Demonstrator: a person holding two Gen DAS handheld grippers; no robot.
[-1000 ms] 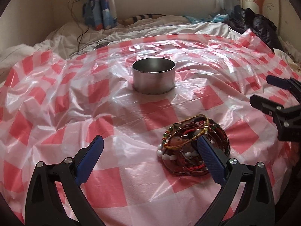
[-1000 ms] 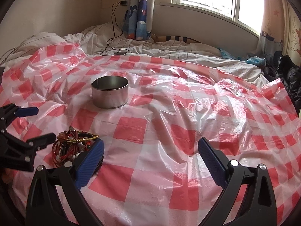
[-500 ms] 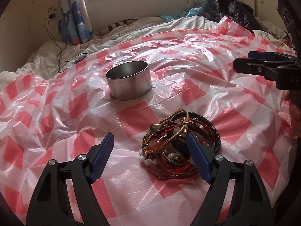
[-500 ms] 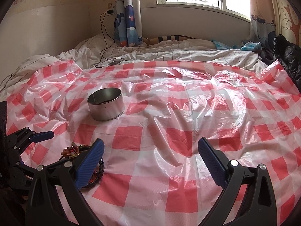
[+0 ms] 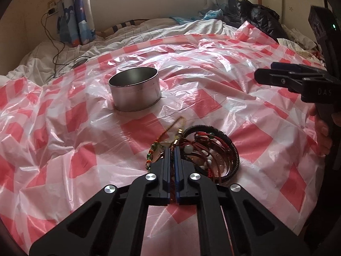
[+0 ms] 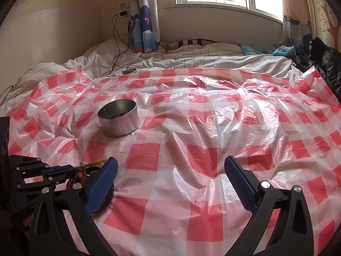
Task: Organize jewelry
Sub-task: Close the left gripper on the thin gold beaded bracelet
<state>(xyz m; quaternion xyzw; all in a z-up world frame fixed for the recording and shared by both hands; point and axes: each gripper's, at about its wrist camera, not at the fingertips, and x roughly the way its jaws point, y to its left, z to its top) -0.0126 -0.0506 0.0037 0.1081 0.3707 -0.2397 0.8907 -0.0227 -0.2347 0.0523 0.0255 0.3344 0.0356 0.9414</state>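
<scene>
A tangled pile of bracelets [image 5: 211, 155] lies on the checked plastic sheet, with black braided, red cord, white bead and gold pieces. My left gripper [image 5: 174, 148] has its jaws pressed together at the pile's left edge, pinching a thin beaded gold-and-green cord bracelet [image 5: 170, 128]. A round metal tin [image 5: 136, 93] stands open beyond the pile. In the right wrist view the tin [image 6: 119, 123] sits left of centre. There my right gripper [image 6: 170, 162] stands open over bare sheet. The left gripper [image 6: 64, 169] and part of the pile [image 6: 85, 170] show at the lower left.
The red-and-white plastic sheet [image 6: 213, 128] covers a bed and is wrinkled. White bedding, a charger cable [image 6: 117, 49] and a curtain lie behind. A black jacket [image 5: 260, 19] is at the far right. A hand [image 5: 321, 132] holds the right gripper's handle.
My left gripper's jaws went from wide open around the pile to pressed together on a thin bracelet at its left edge. The right gripper stayed open.
</scene>
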